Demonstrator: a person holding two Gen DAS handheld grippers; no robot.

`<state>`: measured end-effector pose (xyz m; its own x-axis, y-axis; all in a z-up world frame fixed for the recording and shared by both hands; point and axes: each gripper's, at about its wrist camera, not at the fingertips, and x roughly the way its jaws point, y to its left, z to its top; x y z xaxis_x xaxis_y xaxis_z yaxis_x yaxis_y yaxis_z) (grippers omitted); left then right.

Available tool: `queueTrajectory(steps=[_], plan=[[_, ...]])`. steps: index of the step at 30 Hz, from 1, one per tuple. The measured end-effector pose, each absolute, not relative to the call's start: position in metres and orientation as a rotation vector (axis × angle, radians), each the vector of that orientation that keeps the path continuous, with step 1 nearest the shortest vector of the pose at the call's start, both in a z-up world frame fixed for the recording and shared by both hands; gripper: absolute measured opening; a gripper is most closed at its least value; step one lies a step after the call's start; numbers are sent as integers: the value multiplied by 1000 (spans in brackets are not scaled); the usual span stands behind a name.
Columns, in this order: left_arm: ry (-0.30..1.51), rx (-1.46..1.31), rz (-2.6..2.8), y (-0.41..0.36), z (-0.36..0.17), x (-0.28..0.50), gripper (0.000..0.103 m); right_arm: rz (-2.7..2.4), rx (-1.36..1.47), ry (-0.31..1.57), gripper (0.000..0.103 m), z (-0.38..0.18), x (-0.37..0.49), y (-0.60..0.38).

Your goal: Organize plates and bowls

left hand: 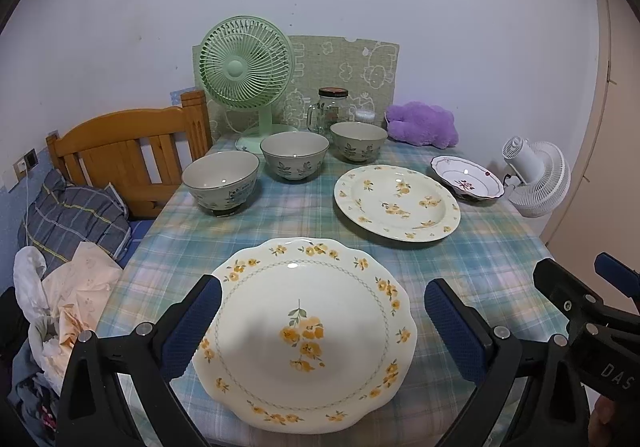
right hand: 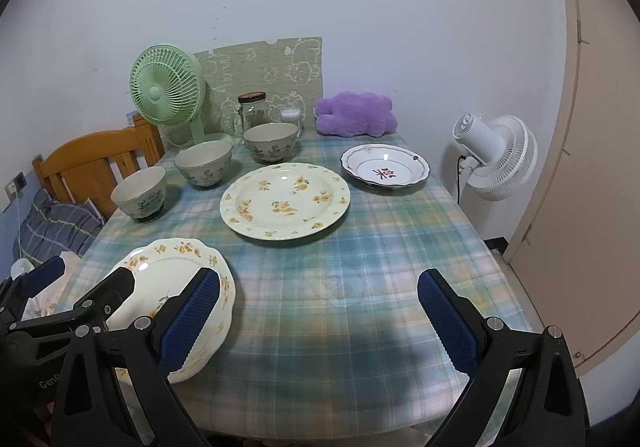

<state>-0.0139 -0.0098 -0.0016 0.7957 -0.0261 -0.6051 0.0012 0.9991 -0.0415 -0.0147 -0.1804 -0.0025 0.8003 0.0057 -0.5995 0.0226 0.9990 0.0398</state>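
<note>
The left gripper (left hand: 322,321) hangs with its fingers wide over the big wavy-edged cream plate with yellow flowers (left hand: 304,343) at the near edge of the checked-cloth worktop (right hand: 360,287), while the right gripper (right hand: 318,321), fingers wide too, hangs over bare cloth beside it, and three grey bowls (left hand: 294,155) sit farther back.

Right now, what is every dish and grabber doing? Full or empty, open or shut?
Left gripper: open, above near plate.
Right gripper: open, holding nothing.
Near plate: empty, flat.
Middle plate: empty.
Red-flowered dish: empty.
Three bowls: upright, unstacked.
Jar: lid on.
</note>
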Motion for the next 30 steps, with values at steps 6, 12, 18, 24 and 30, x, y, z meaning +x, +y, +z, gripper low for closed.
queueTrajectory(steps=[6,12,18,24,30], plan=[[650,-38,-12,-12,-2,-15,102,-11,48,642,100,-4,-15,-180],[651,-36,-1,-12,-3,-17,102,-9,49,642,100,-4,-15,-181],[649,-37,13,-13,-3,-17,101,-3,44,643,100,-5,-15,-178],[649,-40,16,-13,-3,-16,101,5,38,646,100,-5,-12,-178],[652,-37,14,-13,-3,-16,101,1,43,646,100,-5,-11,-179]])
